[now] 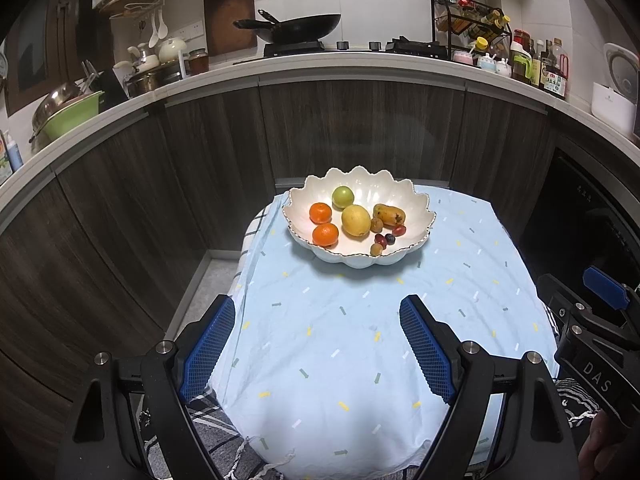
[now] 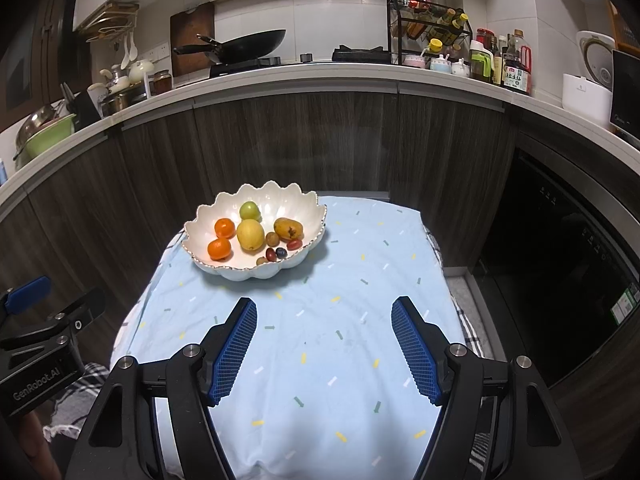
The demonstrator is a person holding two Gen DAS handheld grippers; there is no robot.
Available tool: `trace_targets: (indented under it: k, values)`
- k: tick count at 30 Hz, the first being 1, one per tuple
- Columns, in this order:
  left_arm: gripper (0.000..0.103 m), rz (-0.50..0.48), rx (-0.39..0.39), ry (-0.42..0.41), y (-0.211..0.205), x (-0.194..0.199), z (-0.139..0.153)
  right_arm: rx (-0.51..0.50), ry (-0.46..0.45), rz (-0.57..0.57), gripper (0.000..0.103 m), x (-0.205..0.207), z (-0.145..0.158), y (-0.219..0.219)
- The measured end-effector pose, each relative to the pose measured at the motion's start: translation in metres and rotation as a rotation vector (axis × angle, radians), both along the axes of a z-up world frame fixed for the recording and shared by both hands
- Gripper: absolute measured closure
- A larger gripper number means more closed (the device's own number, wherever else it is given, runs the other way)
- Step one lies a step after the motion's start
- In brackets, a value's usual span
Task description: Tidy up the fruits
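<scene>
A white scalloped bowl [image 1: 416, 204] stands at the far end of a small table under a light blue cloth [image 1: 360, 340]. In it lie two oranges [image 1: 321, 213], a yellow lemon [image 1: 355, 220], a green fruit [image 1: 342, 197], a brownish mango [image 1: 389, 214] and several small dark and tan fruits [image 1: 384, 239]. The bowl also shows in the right wrist view [image 2: 304, 204]. My left gripper [image 1: 318, 312] is open and empty over the near cloth. My right gripper [image 2: 324, 312] is open and empty, to the right of the bowl's line.
Dark wood cabinets [image 1: 360, 128] under a white counter stand close behind the table. On the counter are a wok [image 1: 296, 26], a spice rack [image 1: 468, 20], bottles [image 1: 548, 66] and a rice cooker [image 2: 592, 76]. A black appliance front [image 2: 560, 272] is at the right.
</scene>
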State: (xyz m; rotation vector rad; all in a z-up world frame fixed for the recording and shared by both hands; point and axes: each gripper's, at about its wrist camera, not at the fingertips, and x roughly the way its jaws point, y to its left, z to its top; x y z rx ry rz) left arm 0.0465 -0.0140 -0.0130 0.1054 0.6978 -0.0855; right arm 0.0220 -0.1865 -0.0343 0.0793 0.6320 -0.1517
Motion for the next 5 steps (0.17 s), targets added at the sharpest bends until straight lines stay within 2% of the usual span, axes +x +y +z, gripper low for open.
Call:
trace_targets:
  k: [5]
  values:
    - [0.019,-0.008,0.000,0.007,-0.0015,0.0044,-0.0039,0.004,0.000,0.000,0.032,0.0007,-0.0006,0.0011]
